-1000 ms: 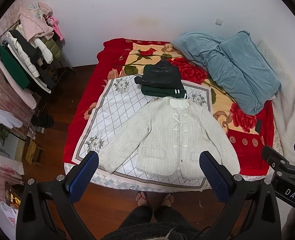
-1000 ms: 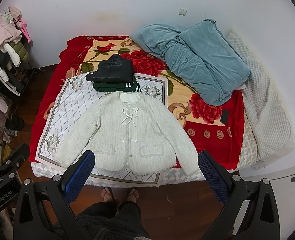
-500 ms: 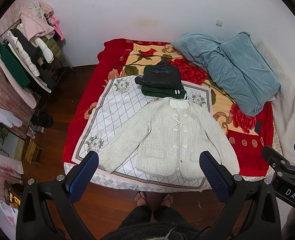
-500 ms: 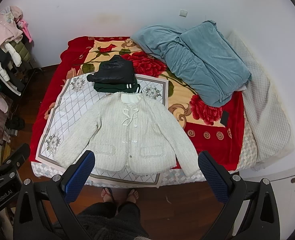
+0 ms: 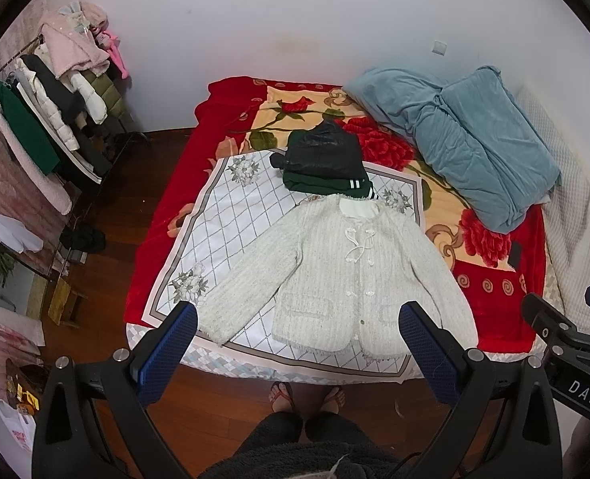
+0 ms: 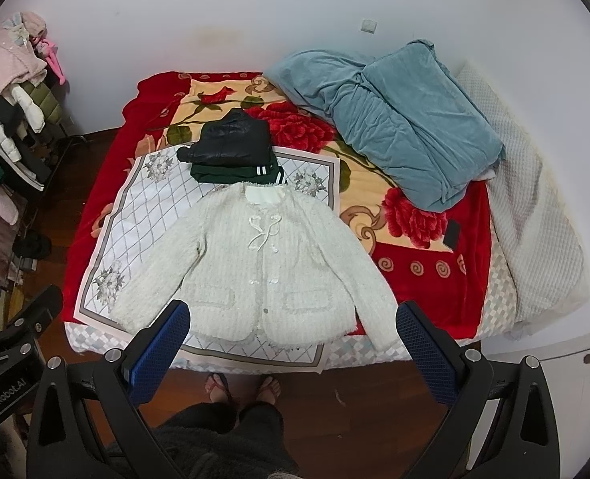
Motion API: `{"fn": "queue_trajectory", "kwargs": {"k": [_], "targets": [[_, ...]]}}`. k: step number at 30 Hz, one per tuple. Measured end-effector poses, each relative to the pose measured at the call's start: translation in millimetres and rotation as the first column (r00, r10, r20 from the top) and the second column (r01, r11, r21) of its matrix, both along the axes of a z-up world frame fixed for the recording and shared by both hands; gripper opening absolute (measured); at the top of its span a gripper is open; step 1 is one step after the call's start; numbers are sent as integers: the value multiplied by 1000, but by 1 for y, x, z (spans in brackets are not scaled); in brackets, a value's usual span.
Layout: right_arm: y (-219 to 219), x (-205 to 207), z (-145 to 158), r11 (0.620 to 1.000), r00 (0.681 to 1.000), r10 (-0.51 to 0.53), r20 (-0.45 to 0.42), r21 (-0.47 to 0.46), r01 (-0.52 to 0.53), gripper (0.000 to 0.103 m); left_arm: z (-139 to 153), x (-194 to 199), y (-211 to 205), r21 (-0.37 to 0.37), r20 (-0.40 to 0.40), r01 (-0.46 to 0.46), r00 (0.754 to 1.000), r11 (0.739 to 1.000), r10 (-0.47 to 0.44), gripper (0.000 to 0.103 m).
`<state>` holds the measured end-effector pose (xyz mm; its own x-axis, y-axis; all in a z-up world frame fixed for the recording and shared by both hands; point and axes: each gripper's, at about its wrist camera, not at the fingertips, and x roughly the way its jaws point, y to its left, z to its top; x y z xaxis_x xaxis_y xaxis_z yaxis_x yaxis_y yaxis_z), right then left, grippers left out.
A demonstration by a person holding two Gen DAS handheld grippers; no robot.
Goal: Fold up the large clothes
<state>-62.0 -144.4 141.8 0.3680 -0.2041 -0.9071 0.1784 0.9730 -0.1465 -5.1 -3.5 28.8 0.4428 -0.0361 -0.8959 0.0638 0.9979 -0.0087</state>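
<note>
Bed (image 5: pixel 163 235) fills both views, red floral blanket (image 5: pixel 490 295) over it, white checked cloth (image 5: pixel 231 215) on the near half. Blue duvet (image 5: pixel 474 139) bunched at 1 to 2 o'clock, clothes rack (image 5: pixel 51 127) at 9 to 10 o'clock off the bed. Cream jacket (image 5: pixel 334 271) lies face up and flat on the checked cloth at centre, collar toward 12 o'clock, hem at the near bed edge, both sleeves angled out toward 7 and 5 o'clock. Folded dark pile (image 5: pixel 322 163) sits just beyond the collar, touching it.

Change over the last second: almost none. Jacket sits as before, both views hold the same framing bar slight drift. Left gripper (image 5: pixel 298 343) and right gripper (image 6: pixel 293 341) still hover above the near edge, fingers spread wide, holding nothing, well clear of the fabric.

Reading: jacket is laid out, no fold started. Next is likely a descent to a sleeve or shoulder.
</note>
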Motion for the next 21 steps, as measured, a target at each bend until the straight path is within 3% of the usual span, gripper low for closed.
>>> {"fn": "queue_trajectory", "kwargs": {"k": [5,9,12,15,17,19,21], "targets": [[-9,9,-20,998,998,-55,13,42,54,103,-5,19,1,34,55,-18,998,999,16,103],[-29,16,-46,989,990,-133,51,69,129,103,-32,47,5,93,117,-42,993,995,31,103],[-61,24,-84,968,971,-238,33,95,234,103,-63,66,4,110,125,-38,992,993,24,103],[-105,27,-133,924,932,-363,-18,123,363,103,-98,86,-6,115,97,-24,995,993,13,103],[-134,19,-166,894,904,-426,-47,130,428,87,-125,103,-21,133,77,-16,997,991,6,103],[-170,12,-207,852,863,-496,-96,138,505,51,-148,112,-35,159,66,-5,998,987,-5,103],[-205,4,-247,801,817,-560,-141,163,577,46,-174,121,-52,184,41,6,999,983,-13,103]]}}
